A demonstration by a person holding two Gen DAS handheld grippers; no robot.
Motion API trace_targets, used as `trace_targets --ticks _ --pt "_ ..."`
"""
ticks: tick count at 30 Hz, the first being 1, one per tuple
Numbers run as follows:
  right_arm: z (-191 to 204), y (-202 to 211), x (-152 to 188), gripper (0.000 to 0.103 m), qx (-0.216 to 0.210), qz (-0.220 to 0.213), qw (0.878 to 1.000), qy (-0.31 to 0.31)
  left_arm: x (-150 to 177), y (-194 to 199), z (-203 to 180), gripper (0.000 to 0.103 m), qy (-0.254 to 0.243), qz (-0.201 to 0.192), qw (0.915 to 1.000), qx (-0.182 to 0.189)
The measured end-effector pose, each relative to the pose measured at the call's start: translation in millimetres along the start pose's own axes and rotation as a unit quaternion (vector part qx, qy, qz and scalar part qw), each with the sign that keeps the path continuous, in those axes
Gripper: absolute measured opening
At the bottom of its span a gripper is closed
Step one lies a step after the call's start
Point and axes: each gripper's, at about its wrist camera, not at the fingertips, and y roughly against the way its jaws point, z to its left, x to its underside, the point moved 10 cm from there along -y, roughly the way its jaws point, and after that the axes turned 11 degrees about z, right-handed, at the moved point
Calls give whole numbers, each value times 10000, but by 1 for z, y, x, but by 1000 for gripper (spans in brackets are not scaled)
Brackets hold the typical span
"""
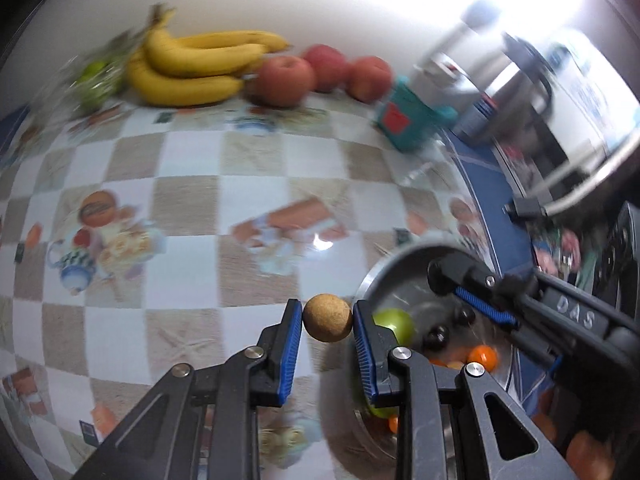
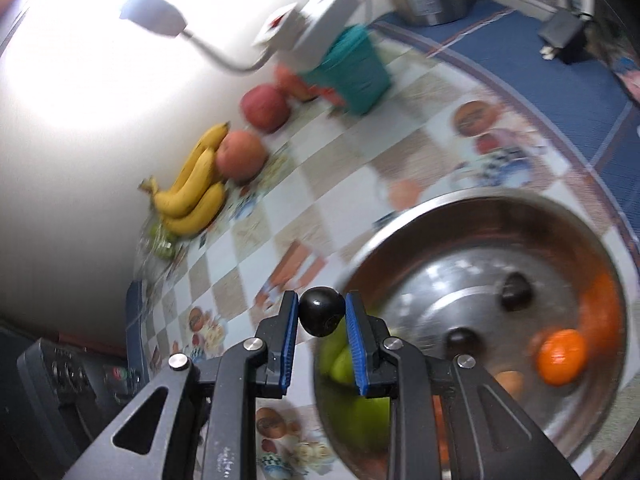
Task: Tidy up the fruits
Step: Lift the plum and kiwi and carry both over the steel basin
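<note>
While both hover at the bowl (image 2: 400,220) rim, left gripper (image 1: 328,320) pinches a tan fruit (image 1: 328,318), right gripper (image 2: 322,316) a black fruit (image 2: 321,316).

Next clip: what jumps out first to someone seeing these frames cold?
Each gripper pinches one small round fruit: the left gripper a tan-brown ball, the right gripper a glossy black one. Close by sits a steel bowl of mixed fruit; bananas and red apples line the far wall.

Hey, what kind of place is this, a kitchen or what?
Likely a home dining table: a food-print checked tablecloth, a yellow banana bunch beside red apples, and a steel bowl of fruit.
</note>
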Motion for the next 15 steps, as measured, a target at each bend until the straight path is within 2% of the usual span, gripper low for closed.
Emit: trace_targets --ticks 4,9,15 --pt "-32 7 -3 25 364 -104 9990 -239 0 -8 -30 28 -437 -53 9990 110" --pt "-57 9 -12 25 423 -116 9976 -536 -5 -21 -57 28 -781 -143 9966 211" --pt "-66 2 -16 25 403 -74 9970 -651 -6 -38 -75 28 -1034 -147 9944 179"
